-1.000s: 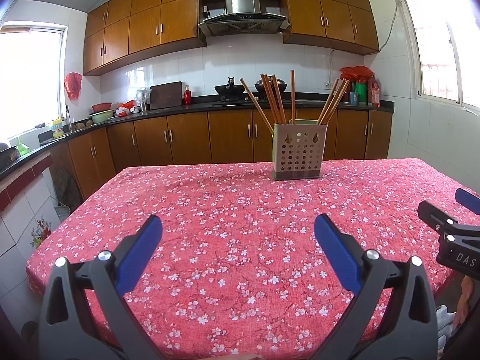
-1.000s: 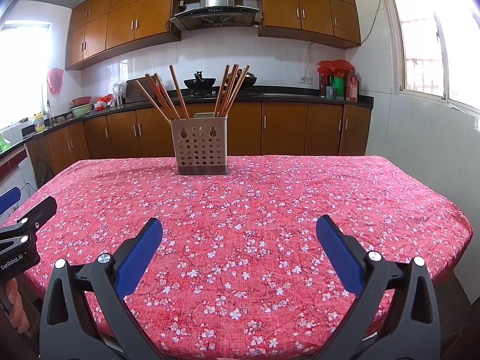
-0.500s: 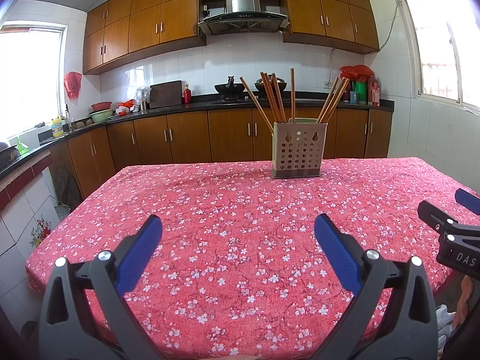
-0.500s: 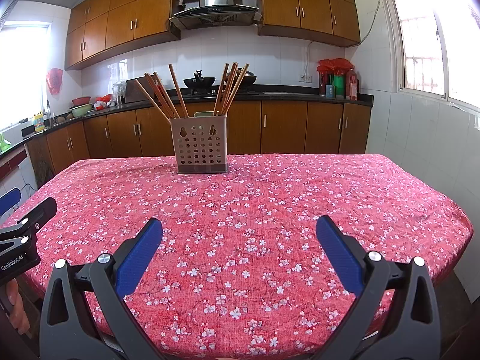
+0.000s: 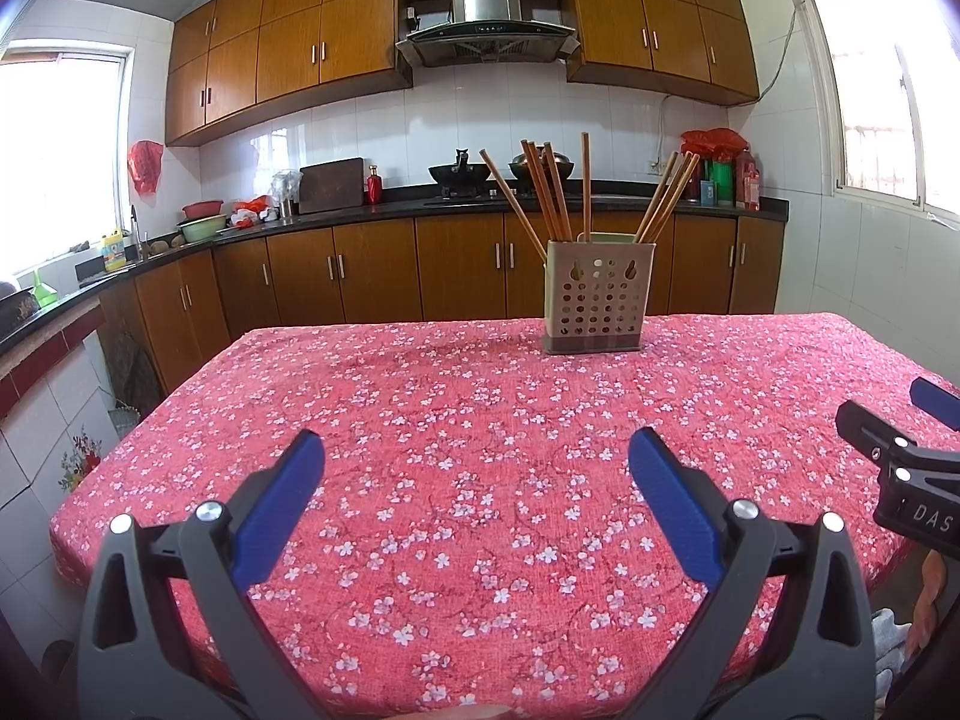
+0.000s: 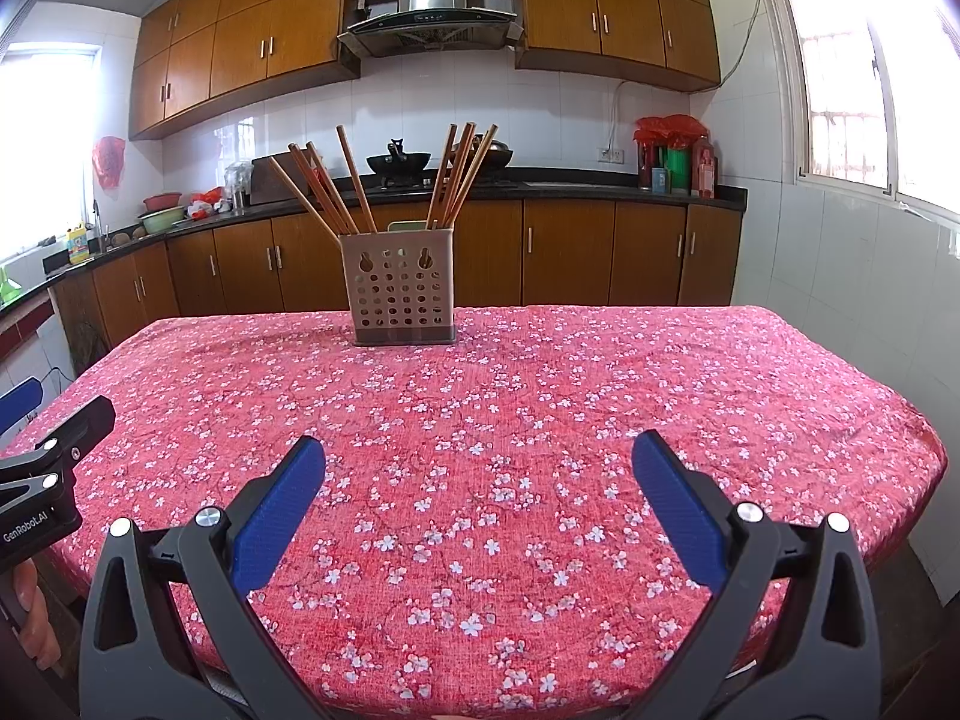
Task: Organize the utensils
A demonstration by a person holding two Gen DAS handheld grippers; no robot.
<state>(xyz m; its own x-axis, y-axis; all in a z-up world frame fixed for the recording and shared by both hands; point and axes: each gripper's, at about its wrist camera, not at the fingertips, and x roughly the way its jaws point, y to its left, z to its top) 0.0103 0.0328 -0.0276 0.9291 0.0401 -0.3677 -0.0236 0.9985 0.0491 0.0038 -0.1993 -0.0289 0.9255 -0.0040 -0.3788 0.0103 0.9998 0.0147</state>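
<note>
Chopsticks [image 5: 549, 195] stand upright in holder [image 5: 597, 306] at far middle of bench [image 5: 420, 420], splayed to both sides. Left hand-held gripper [image 5: 477, 462] and right hand-held gripper [image 6: 479, 462] spread wide, empty, at near edge; sorting apparently finished.

- My left gripper [image 5: 477, 456] hangs over the near part of the red flowered tablecloth [image 5: 480, 408], its blue pads [image 5: 276, 504] spread wide with nothing between them.
- Well ahead, toward the far edge, I see the beige perforated utensil holder [image 5: 598, 306] standing upright on the cloth.
- Wooden chopsticks [image 5: 546, 192] lean out of its top, one bunch to the left, another to the right.
- My right gripper [image 5: 900, 450] pokes in at the right edge, only partly visible.
</note>
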